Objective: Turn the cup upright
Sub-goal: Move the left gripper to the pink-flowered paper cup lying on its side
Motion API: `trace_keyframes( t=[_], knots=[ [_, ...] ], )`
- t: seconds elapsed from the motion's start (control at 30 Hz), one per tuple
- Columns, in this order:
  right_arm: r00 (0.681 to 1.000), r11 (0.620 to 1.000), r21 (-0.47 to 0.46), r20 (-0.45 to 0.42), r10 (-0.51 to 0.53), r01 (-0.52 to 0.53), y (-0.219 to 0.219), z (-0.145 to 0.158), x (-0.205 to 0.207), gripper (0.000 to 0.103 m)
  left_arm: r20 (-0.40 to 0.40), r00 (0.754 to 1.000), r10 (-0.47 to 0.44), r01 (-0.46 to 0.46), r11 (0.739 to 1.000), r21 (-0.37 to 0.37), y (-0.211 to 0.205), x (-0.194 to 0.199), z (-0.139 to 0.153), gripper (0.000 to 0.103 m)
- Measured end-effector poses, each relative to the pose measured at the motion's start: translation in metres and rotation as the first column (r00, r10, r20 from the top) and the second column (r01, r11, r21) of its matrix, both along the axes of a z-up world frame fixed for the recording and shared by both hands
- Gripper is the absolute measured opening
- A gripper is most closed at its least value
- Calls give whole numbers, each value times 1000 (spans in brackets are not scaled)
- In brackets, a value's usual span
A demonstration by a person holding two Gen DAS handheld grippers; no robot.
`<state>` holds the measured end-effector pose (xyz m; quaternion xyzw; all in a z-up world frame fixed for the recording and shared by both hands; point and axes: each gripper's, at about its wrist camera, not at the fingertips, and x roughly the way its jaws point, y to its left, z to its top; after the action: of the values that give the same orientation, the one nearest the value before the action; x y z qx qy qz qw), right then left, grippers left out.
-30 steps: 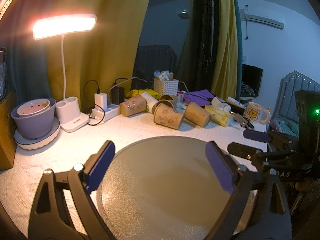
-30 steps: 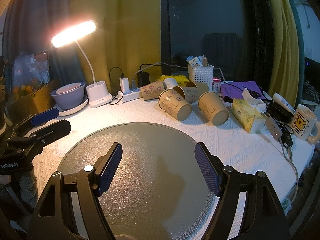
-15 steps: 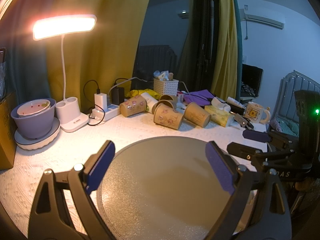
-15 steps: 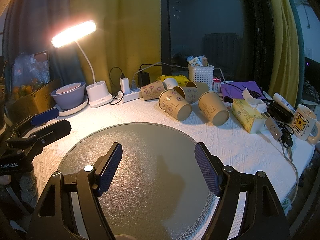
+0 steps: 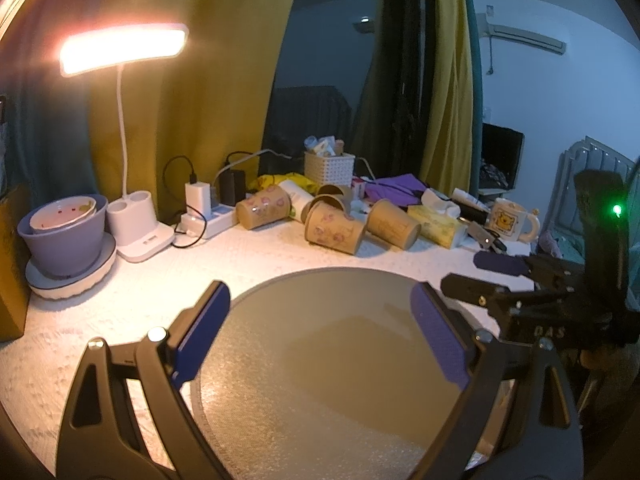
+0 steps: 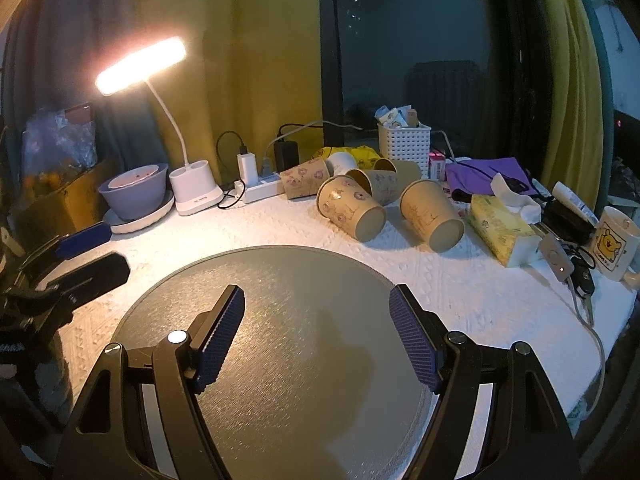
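Observation:
Several brown paper cups lie on their sides on the white cloth behind a round grey mat (image 5: 320, 360). The nearest ones are a patterned cup (image 5: 334, 229) (image 6: 352, 210) and a plainer cup (image 5: 394, 224) (image 6: 432, 216); another patterned cup (image 5: 264, 207) (image 6: 303, 179) lies further left. My left gripper (image 5: 320, 328) is open and empty over the mat. My right gripper (image 6: 316, 328) is open and empty over the mat (image 6: 280, 340). Each gripper shows at the edge of the other's view, the right (image 5: 500, 276) and the left (image 6: 80, 248).
A lit desk lamp (image 5: 132, 224) and a purple bowl on a white dish (image 5: 66, 236) stand at the left. A power strip with chargers (image 5: 204, 216), a white basket (image 5: 329, 168), a tissue pack (image 6: 502, 230), keys (image 6: 576, 272) and a bear mug (image 6: 614, 242) crowd the back and right.

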<state>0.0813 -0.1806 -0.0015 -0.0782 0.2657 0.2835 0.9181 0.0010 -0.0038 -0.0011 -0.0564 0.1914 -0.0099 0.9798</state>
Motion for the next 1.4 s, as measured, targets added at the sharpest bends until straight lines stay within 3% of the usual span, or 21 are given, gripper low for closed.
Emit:
trace_keyframes(
  t=[0.27, 0.47, 0.63, 0.67, 0.77, 0.83, 1.1, 1.27, 1.4],
  knots=[
    [1000, 1000, -12, -28, 3, -3, 3, 0, 46, 78, -82, 994, 73, -74, 997, -9, 24, 30, -6, 93],
    [997, 1000, 0, -81, 3, -3, 8, -2, 101, 78, -166, 982, 95, -70, 986, 149, 25, 75, 2, 93],
    [994, 1000, 19, -110, 11, -9, 16, -2, 139, 78, -240, 966, 93, -16, 953, 304, 27, 122, -2, 93],
    [993, 1000, 22, -114, 9, -7, 17, -1, 146, 78, -253, 964, 79, 4, 950, 311, 30, 133, -4, 93],
    [990, 1000, 10, -140, -5, 6, 19, 0, 170, 78, -308, 951, -29, 101, 970, 219, 43, 163, -5, 93],
    [986, 1000, 10, -165, -23, 25, 20, 1, 185, 78, -311, 949, -50, 120, 971, 209, 47, 182, -3, 93],
    [968, 998, 27, -245, -54, 62, 14, -6, 231, 78, -342, 937, -66, 179, 934, 309, 50, 269, -8, 93],
    [969, 997, 28, -239, -69, 78, 11, -7, 245, 78, -380, 923, -64, 212, 909, 359, 51, 308, -23, 92],
    [967, 994, 28, -238, -94, 104, 6, -6, 256, 78, -401, 914, -54, 214, 906, 365, 60, 333, -32, 92]
  ],
)
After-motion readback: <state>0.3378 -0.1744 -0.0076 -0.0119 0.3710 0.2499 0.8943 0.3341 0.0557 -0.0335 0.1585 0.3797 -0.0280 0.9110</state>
